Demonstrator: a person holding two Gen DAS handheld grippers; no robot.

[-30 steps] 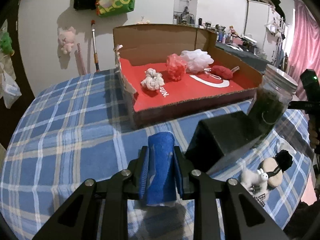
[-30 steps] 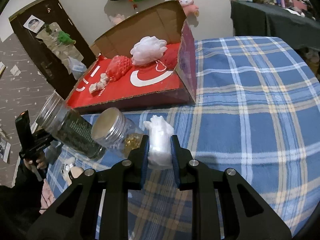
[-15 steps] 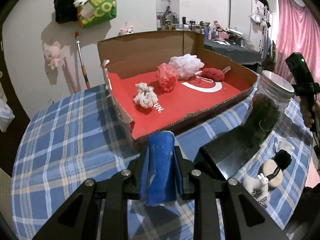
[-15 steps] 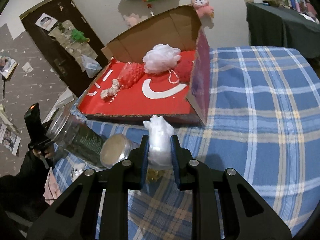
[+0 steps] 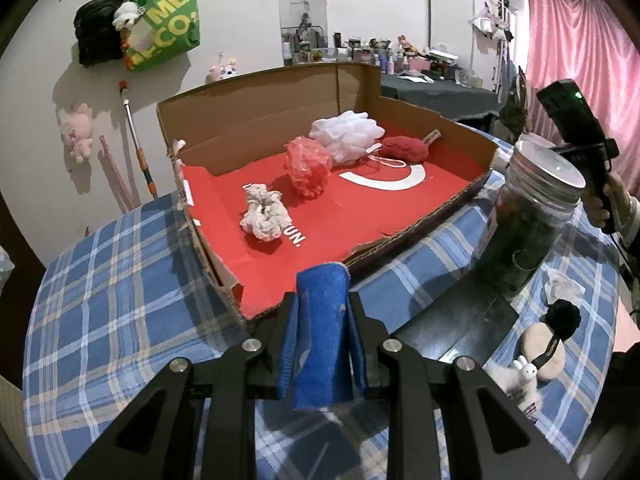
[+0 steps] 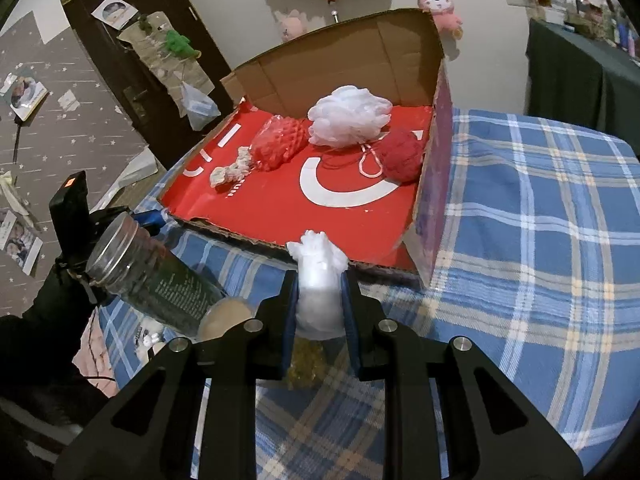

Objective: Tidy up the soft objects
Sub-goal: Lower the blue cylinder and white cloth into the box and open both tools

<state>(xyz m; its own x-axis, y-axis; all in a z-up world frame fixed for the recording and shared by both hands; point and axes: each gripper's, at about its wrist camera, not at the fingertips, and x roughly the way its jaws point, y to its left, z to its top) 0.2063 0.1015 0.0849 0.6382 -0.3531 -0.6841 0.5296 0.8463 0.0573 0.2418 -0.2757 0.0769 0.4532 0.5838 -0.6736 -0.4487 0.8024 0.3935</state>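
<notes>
Right, my left gripper (image 5: 322, 312) is clenched on a folded blue cloth (image 5: 323, 332), low centre of the left wrist view, pads pressing both sides. My right gripper (image 6: 318, 284) is clamped on a white fluffy soft thing (image 6: 319, 276), low centre of the right view.

The cardboard box (image 5: 280, 120) w/ the red liner fills the middle of both frames, just above each held item. Inside it: a cream knit bundle (image 5: 264, 216) at centre-left, a pink mesh puff (image 5: 306, 166) behind it, a white mesh puff (image 5: 346, 136) further back, touching the pink one, and a dark red knit piece (image 5: 404, 148) to the right.

Right edge of the left view: a glass jar (image 5: 528, 220) w/ metal lid, standing on a black block (image 5: 460, 320). Below that, lower right, a small white plush (image 5: 516, 376) and a beige puff w/ black pompom (image 5: 548, 344). All sits on a blue plaid tablecloth (image 6: 540, 220).
</notes>
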